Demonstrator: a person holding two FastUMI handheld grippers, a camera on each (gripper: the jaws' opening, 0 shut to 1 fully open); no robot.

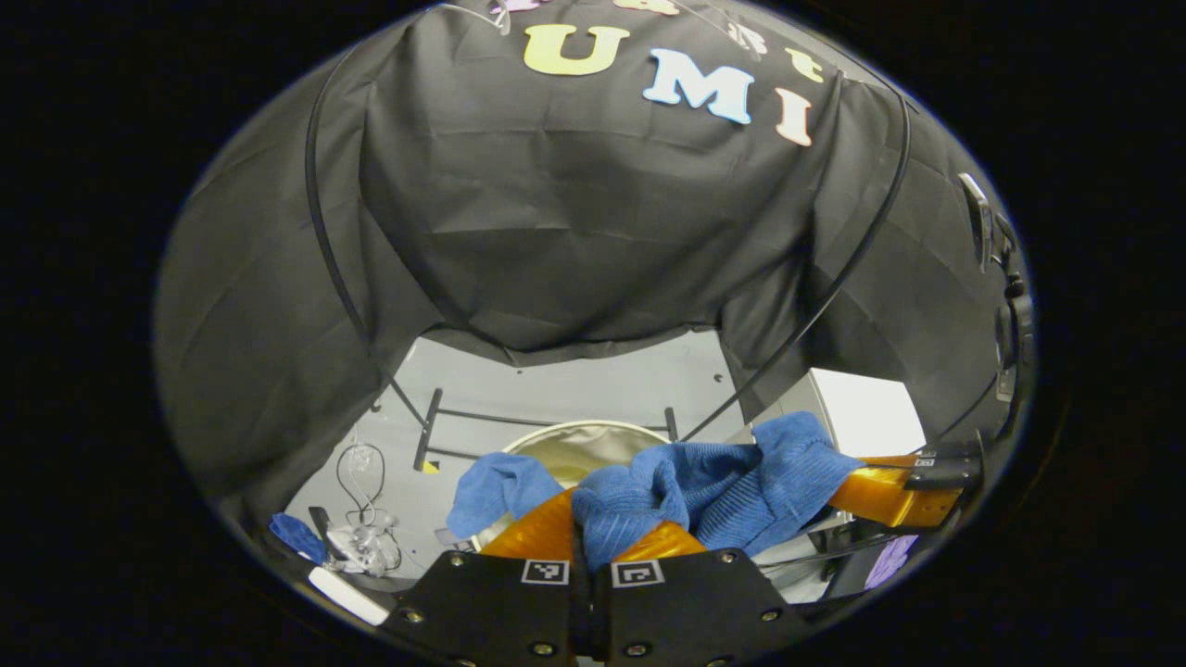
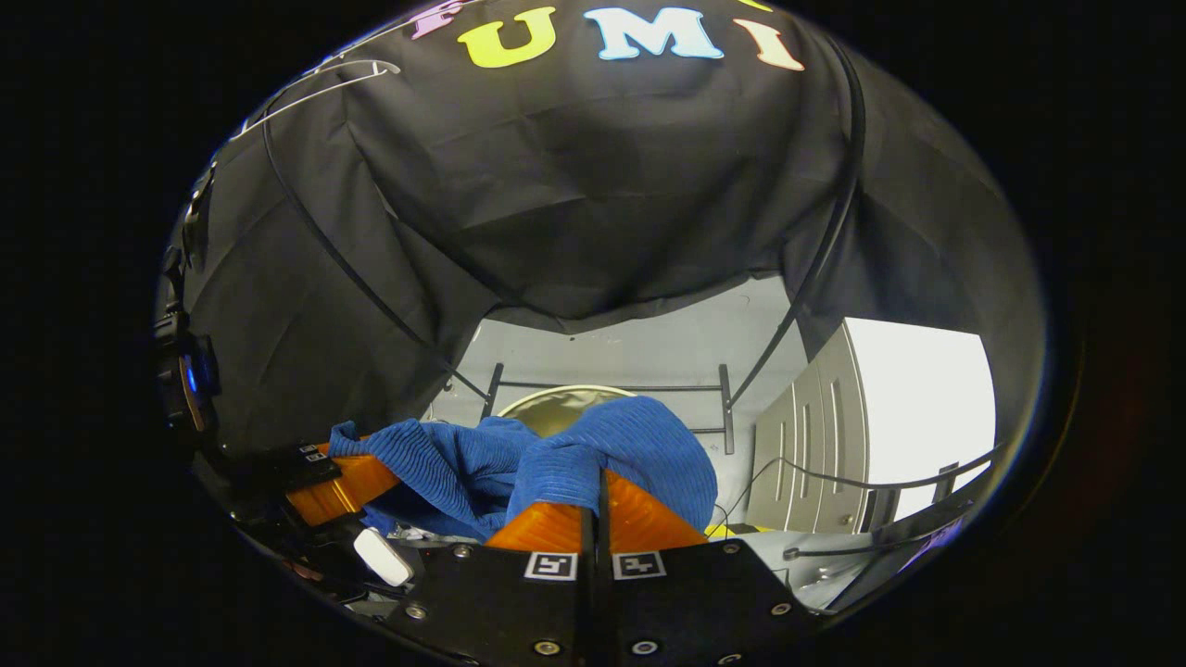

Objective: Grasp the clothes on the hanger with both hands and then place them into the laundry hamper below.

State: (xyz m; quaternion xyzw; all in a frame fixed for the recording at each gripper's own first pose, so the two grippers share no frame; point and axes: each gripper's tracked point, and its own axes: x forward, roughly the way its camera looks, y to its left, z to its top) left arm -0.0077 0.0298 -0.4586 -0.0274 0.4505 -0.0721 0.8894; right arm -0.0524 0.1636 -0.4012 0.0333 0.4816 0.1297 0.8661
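Note:
A blue knitted garment (image 1: 704, 496) hangs bunched between my two grippers. My left gripper (image 1: 588, 537) is shut on one part of it, at the bottom of the left gripper view. My right gripper (image 1: 857, 486) grips the other end, off to the right there. In the right gripper view the same blue garment (image 2: 574, 459) drapes over my right gripper (image 2: 598, 491), shut on the cloth, with my left gripper (image 2: 380, 477) holding its far end at the left. The round pale hamper (image 1: 574, 445) sits below and behind the garment, its rim (image 2: 556, 396) partly hidden by cloth.
A black metal rack base (image 1: 431, 431) stands on the grey floor around the hamper. A white cabinet (image 2: 834, 445) is at the right. Tangled white cables (image 1: 366, 537) and a small blue cloth (image 1: 296, 535) lie on the floor at the left.

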